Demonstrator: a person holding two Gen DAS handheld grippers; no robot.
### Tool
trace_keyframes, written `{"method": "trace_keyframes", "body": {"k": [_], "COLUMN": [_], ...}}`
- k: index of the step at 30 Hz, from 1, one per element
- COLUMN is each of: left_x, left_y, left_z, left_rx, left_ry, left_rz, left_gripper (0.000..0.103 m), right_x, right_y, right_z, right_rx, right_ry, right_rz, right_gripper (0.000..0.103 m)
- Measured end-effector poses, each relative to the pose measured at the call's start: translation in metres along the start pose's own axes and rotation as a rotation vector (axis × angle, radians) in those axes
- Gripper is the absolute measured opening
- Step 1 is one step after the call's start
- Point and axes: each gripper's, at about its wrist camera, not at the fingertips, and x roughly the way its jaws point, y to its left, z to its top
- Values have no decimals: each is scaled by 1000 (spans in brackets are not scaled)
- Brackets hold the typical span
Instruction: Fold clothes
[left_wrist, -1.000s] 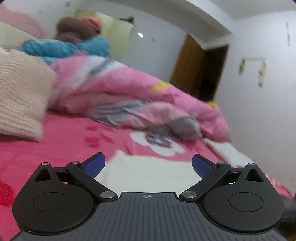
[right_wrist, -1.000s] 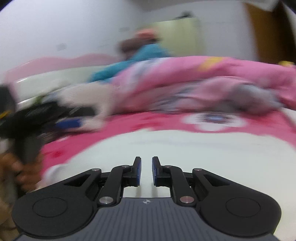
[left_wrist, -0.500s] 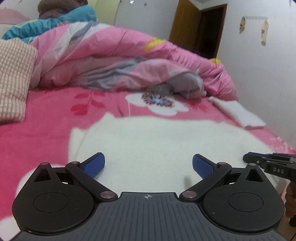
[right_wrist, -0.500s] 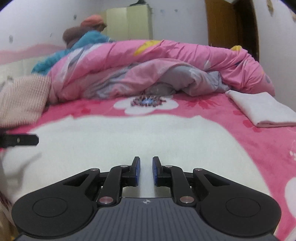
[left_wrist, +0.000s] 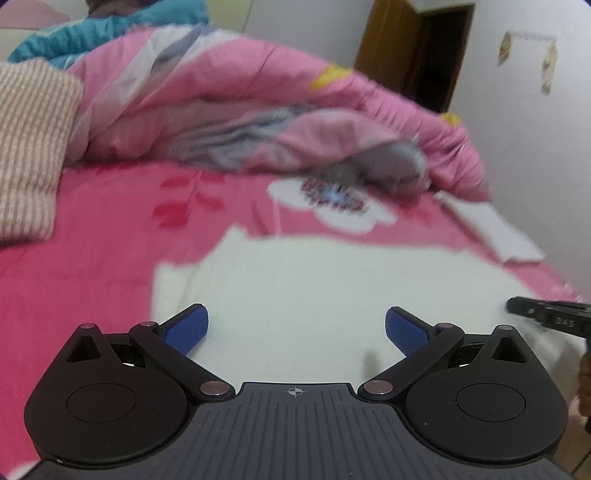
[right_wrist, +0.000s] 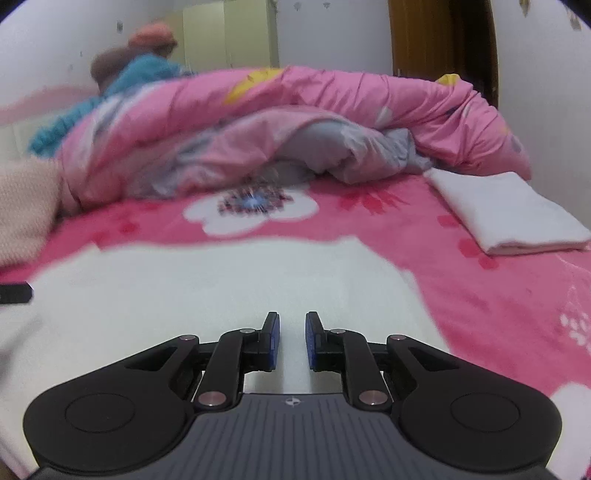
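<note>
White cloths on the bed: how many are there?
2. A spread-out white cloth lies on the bed near the grippers; a folded white cloth sits further back on the right by the quilt, which may hide more.

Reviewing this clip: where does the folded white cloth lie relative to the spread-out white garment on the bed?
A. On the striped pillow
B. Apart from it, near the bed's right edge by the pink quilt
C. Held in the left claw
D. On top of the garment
B: the folded white cloth lies on the pink bedsheet, clear of the spread-out white garment, just in front of the pink quilt.
</note>
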Motion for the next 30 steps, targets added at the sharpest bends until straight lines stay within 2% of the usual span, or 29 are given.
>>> {"method": "trace_keyframes", "body": {"k": [4, 6, 7, 8, 10, 12, 15, 20, 22, 24, 25, 27, 30], "left_x": [19, 42, 55, 56, 52, 50, 49, 55, 70, 96, 107, 104, 102], "left_y": [-3, 6, 14, 19, 26, 29, 27, 10, 4, 11, 17, 26, 30], "left_z": [15, 11, 6, 4, 2, 2, 12, 37, 40, 31, 27, 29, 26], "left_rx": [18, -5, -33, -60, -96, -109, -112, -9, 37, 31, 3, -51, -70], "left_ry": [-2, 42, 89, 87, 65, 67, 74, 38, 62, 144, 186, 169, 159], "left_rz": [-14, 5, 19, 7, -26, -41, -32, -45, -42, -3, -8, -39, -56], "left_gripper": [103, 103, 103, 103, 103, 103, 103, 103, 103, 103, 103, 103, 103], "right_x": [14, 38, 55, 69, 70, 69, 67, 65, 82, 99, 104, 113, 110], "right_y": [-4, -11, -17, -23, -30, -26, -22, -13, -12, -12, -17, -23, -20], "right_z": [26, 28, 22, 16, 13, 15, 19, 43, 43, 41, 38, 32, 29], "right_rx": [-4, 1, -1, 8, 48, 30, 19, -12, -36, -48, -26, 9, -9], "right_ry": [-18, 29, 83, 116, 111, 118, 131, 96, 128, 157, 164, 173, 160], "right_rz": [18, 0, -31, -43, -22, -36, -46, -7, -15, -19, -11, -1, -13], "right_gripper": [16, 17, 18, 17, 16, 17, 18, 19, 19, 19, 18, 18, 18]}}
